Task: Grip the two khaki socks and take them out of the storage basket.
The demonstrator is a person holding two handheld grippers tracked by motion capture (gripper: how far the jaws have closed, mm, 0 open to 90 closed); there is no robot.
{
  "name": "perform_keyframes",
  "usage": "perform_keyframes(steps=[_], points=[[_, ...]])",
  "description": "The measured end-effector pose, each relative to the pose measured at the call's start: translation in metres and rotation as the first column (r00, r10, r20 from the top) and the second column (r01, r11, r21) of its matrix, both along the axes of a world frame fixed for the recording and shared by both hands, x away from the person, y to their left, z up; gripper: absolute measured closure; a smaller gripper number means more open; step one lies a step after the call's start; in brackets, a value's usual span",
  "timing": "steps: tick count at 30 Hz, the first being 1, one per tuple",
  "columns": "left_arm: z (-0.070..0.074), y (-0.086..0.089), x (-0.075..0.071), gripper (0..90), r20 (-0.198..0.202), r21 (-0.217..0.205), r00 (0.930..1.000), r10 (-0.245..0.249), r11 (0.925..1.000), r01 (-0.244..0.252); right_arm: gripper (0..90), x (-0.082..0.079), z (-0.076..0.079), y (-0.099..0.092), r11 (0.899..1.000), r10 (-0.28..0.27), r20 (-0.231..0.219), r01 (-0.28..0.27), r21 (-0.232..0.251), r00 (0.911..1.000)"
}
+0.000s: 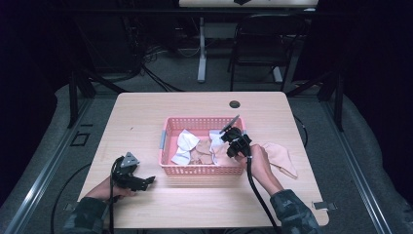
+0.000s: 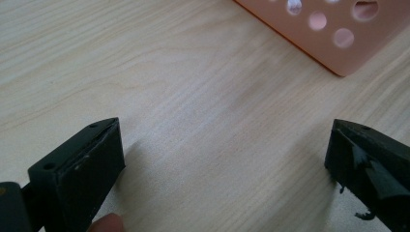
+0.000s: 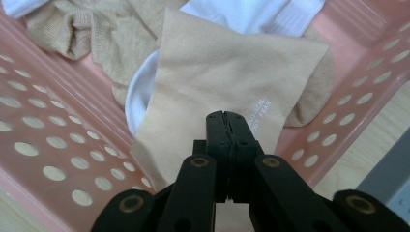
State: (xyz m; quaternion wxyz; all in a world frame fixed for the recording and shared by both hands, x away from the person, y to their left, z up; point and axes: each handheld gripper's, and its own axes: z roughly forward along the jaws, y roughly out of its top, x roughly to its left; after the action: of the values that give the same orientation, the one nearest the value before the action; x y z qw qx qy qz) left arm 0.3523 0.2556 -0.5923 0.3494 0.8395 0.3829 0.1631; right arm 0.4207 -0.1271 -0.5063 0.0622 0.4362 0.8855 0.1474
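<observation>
Nearest to the person, two forearms in dark patterned sleeves come in over the front edge of a pale wooden table. On the near left, the left gripper lies low on the tabletop just in front of the pink basket, apart from it. Its jaws stand wide apart with only bare wood between them, and a corner of the basket shows beyond them in the left gripper view. Further in, on the right, the right gripper reaches down into the basket's right end. Its jaws are pressed together and pinch the near edge of a tan sock, which lies flat over a heap of white and tan socks inside the basket. Small pale lettering shows on the sock just beside the jaw tips. Another tan cloth lies on the table just right of the basket. Beyond the table, a dark chair and loose cables sit on the grey floor.
</observation>
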Motion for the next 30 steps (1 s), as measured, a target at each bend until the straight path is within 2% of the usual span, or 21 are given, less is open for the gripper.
perform_keyframes(steps=[1, 3, 4, 6, 9, 11, 12, 15, 18, 21, 24, 27, 28, 29, 30], points=[[0.0, 0.0, 0.0, 0.3, 0.0, 0.0, 1.0, 0.0, 1.0, 0.0, 63.8, 0.0, -0.001, 0.0, 1.0, 0.003, -0.002, -0.003, -0.013, 1.0], [0.0, 0.0, 0.0, 0.3, 0.0, 0.0, 1.0, 0.0, 1.0, 0.0, 41.3, 0.001, -0.005, 0.001, 1.0, 0.006, -0.027, -0.005, 0.011, 0.9996], [0.0, 0.0, 0.0, 0.3, 0.0, 0.0, 1.0, 0.0, 1.0, 0.0, 36.8, 0.001, -0.007, 0.002, 1.0, 0.008, -0.039, -0.008, 0.007, 0.9992], [0.0, 0.0, 0.0, 0.3, 0.0, 0.0, 1.0, 0.0, 1.0, 0.0, 33.3, 0.002, -0.01, 0.005, 1.0, 0.021, -0.06, -0.022, -0.01, 0.998], [0.0, 0.0, 0.0, 0.3, 0.0, 0.0, 1.0, 0.0, 1.0, 0.0, 36.2, 0.004, -0.014, 0.008, 0.999, 0.027, -0.08, -0.03, -0.035, 0.9964], [0.0, 0.0, 0.0, 0.3, 0.0, 0.001, 1.0, -0.001, 1.0, 0.001, 49.1, 0.005, -0.014, 0.008, 0.998, 0.012, -0.066, -0.016, -0.054, 0.9977], [0.0, 0.0, 0.0, 0.3, 0.0, 0.0, 1.0, 0.0, 1.0, 0.0, 55.2, 0.005, -0.014, 0.008, 0.999, 0.004, -0.068, -0.007, -0.046, 0.9976], [0.0, 0.0, 0.0, 0.3, 0.0, -0.001, 1.0, 0.0, 1.0, 0.0, 65.2, 0.005, -0.015, 0.008, 0.999, 0.002, -0.074, -0.005, -0.04, 0.9972], [0.0, 0.0, 0.0, 0.3, 0.0, 0.0, 1.0, 0.0, 1.0, 0.0, 79.5, 0.004, -0.014, 0.01, 0.997, 0.017, -0.086, -0.023, -0.074, 0.9962], [0.0, 0.0, 0.0, 0.3, 0.0, 0.0, 1.0, 0.0, 1.0, 0.0, 89.8, 0.005, -0.017, 0.01, 0.997, 0.021, -0.101, -0.028, -0.072, 0.9946], [0.0, 0.0, 0.0, 0.3, 0.0, -0.001, 1.0, 0.0, 1.0, 0.0, 90.0, 0.004, -0.018, 0.009, 0.998, 0.016, -0.099, -0.022, -0.057, 0.995], [0.0, 0.0, 0.0, 0.3, 0.0, 0.0, 1.0, 0.0, 1.0, 0.0, 89.5, 0.005, -0.012, 0.007, 0.999, 0.02, -0.078, -0.023, -0.031, 0.9967], [0.0, 0.0, 0.0, 0.3, 0.0, 0.0, 1.0, 0.0, 1.0, 0.0, 82.4, 0.005, -0.009, 0.007, 1.0, 0.02, -0.072, -0.022, -0.021, 0.9972], [0.0, 0.0, 0.0, 0.3, 0.0, 0.0, 1.0, 0.0, 1.0, 0.0, 70.3, 0.006, -0.008, 0.007, 1.0, 0.012, -0.058, -0.013, -0.006, 0.9982], [0.0, 0.0, 0.0, 0.3, 0.0, -0.001, 1.0, 0.0, 1.0, 0.0, 64.5, 0.007, -0.005, 0.007, 1.0, 0.02, -0.059, -0.02, -0.009, 0.9981]])
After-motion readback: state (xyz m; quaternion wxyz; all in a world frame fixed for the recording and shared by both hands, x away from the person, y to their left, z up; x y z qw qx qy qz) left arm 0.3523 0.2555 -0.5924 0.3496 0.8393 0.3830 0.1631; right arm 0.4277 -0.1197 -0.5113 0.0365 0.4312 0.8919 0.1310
